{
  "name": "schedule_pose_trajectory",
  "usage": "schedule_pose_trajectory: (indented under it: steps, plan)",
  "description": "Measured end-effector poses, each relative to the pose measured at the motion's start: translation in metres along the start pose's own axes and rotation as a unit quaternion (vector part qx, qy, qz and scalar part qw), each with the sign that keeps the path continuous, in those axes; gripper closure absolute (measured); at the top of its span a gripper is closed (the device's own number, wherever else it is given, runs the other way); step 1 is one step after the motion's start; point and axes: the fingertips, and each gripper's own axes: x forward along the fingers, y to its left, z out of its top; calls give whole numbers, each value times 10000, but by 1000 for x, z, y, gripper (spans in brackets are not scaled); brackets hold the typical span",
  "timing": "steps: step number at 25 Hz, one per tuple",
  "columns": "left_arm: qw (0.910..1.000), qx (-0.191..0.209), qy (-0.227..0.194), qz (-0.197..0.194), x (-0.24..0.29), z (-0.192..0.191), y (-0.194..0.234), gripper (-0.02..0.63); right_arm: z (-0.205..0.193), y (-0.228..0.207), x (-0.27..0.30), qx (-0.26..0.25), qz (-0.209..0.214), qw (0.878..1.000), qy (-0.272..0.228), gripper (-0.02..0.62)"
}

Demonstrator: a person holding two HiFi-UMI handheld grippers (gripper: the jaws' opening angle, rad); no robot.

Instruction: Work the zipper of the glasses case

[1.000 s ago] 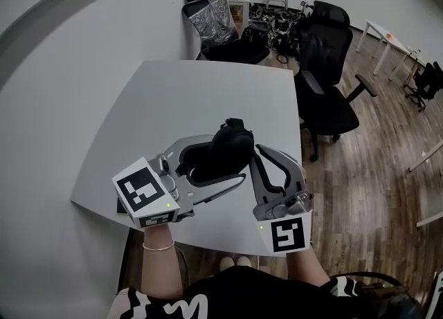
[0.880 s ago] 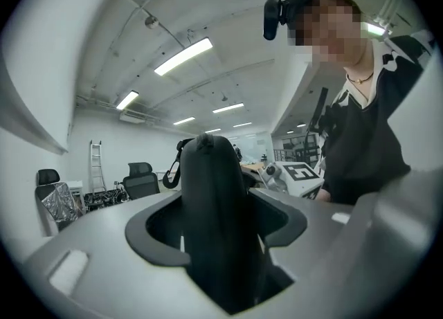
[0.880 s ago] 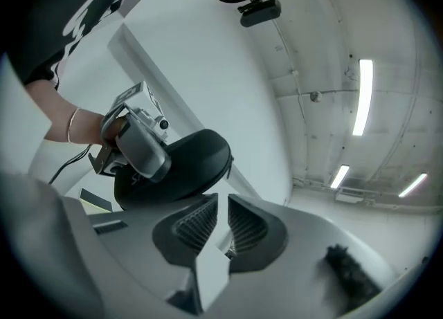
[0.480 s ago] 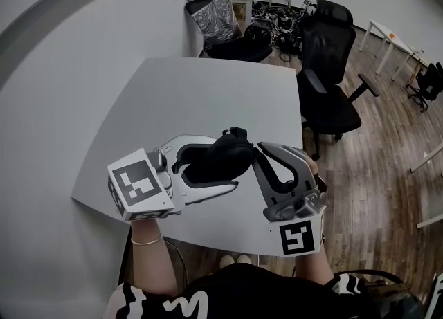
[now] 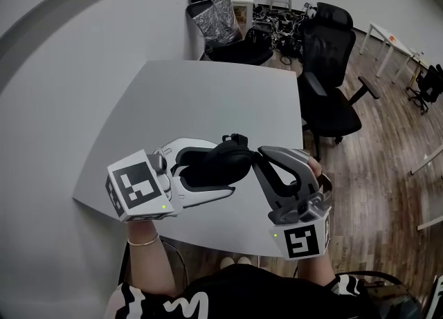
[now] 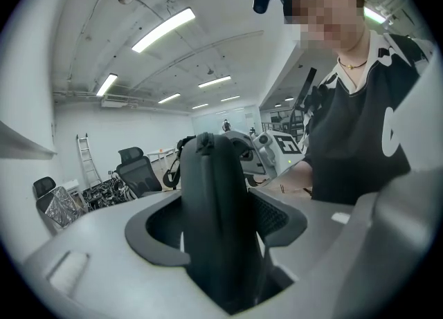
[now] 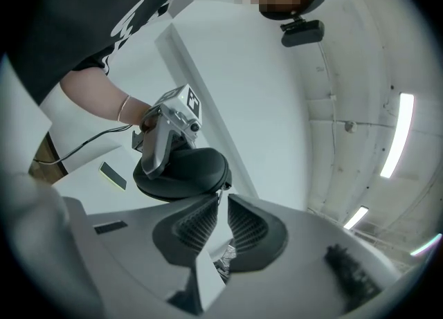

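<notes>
Head view looks steeply down on the counter (image 5: 208, 89); left tool (image 5: 230, 165) and right tool (image 5: 261, 155) views face each other, both close on the glasses case (image 5: 213, 162).

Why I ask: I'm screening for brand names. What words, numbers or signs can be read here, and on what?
No readable words or numbers anywhere.
Left cube, on the left tool: square marker pattern, no letters.
Right cube, on the right tool: likewise.
Shirt print: white shapes, cut off, unreadable.
</notes>
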Motion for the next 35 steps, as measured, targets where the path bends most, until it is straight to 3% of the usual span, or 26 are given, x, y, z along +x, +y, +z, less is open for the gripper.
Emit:
schedule_pose_trajectory:
  steps: [3,9,12,17,20,23,28,31,32,35]
  plan:
    - [10000,50,-31,-49,-1,-1,0,328,3,-1,1,96,-13,9999,-88,563]
    - [9997,-19,31,-247,-7,-1,-6,327,6,6,3,-419,125,9990,-29,565]
    - [9993,-55,68,-361,-7,-4,-10,328,12,10,0,-338,266,9988,-239,583]
    - [9987,315,172,-372,-2,-6,-15,327,25,5,-7,-263,192,9985,-448,588]
    - [9994,313,18,-174,3,-2,-12,316,31,1,-9,-134,109,9981,-586,589]
    - [9987,272,-341,-252,14,-2,-13,296,37,1,-10,-104,89,9974,-710,591]
    - [9887,176,-1159,-932,28,4,-23,209,47,3,-15,-109,214,9954,-924,591]
    - [9796,-172,-1331,-1492,27,12,-36,217,48,1,-16,-131,238,9952,-940,591]
    - [9786,-143,-1324,-1566,27,12,-37,252,46,0,-16,-151,218,9956,-901,591]
    - [9850,-92,-1184,-1254,31,6,-30,283,36,1,-13,-314,71,9973,-662,591]
